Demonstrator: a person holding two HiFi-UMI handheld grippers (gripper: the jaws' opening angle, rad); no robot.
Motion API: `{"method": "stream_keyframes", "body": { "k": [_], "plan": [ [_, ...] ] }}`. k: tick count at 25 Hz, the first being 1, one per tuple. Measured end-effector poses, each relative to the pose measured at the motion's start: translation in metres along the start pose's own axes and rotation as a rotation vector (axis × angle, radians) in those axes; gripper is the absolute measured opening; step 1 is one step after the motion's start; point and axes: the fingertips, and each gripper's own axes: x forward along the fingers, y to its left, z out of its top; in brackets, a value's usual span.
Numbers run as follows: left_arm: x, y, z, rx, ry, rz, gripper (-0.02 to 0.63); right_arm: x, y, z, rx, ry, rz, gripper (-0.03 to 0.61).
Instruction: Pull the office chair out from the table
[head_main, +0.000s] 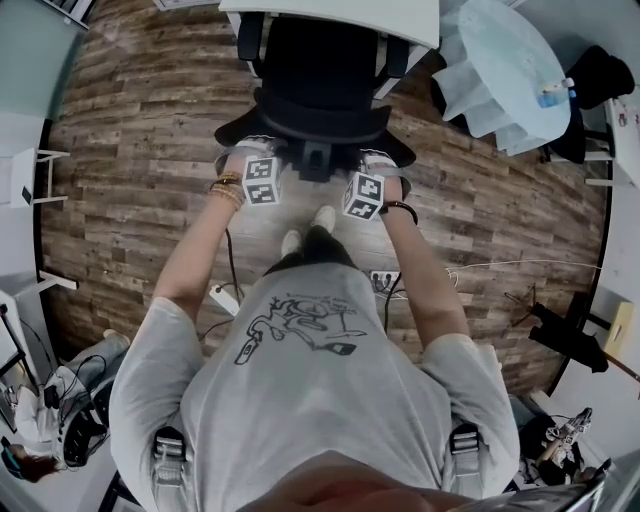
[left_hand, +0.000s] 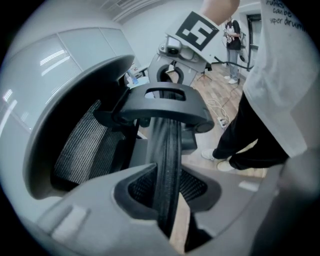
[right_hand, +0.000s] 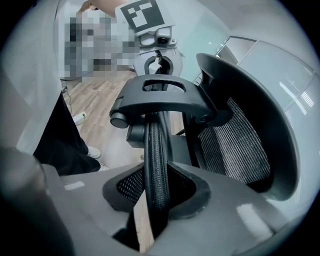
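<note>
Both grippers clamped on office chair (head_main: 320, 70): left gripper (left_hand: 167, 197) and right gripper (right_hand: 156, 200) each pinch the ribbed black top rim of its back. Chair stands on wood floor (head_main: 140, 120), its front against the white table (head_main: 400, 15), person right behind

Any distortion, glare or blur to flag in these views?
Head view: heavy fisheye bows the floorboards, dark corners. Left gripper view: glare streaks on the pale wall, chair rim soft up close. Right gripper view: same glare, mosaic patch upper left.
</note>
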Motion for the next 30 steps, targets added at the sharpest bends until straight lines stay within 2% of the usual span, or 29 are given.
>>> {"method": "stream_keyframes", "body": {
  "k": [8, 19, 30],
  "plan": [
    [-0.012, -0.027, -0.009, 0.012, -0.002, -0.032, 0.115, -0.007, 0.028, 0.015, 0.022, 0.008, -0.018, 0.117],
    [-0.035, -0.088, -0.009, 0.056, -0.028, -0.005, 0.114, -0.035, 0.087, 0.028, 0.031, 0.013, -0.014, 0.121],
    [-0.057, -0.143, -0.001, 0.045, -0.021, -0.018, 0.115, -0.061, 0.140, 0.034, 0.032, 0.011, -0.015, 0.121]
  ]
}}
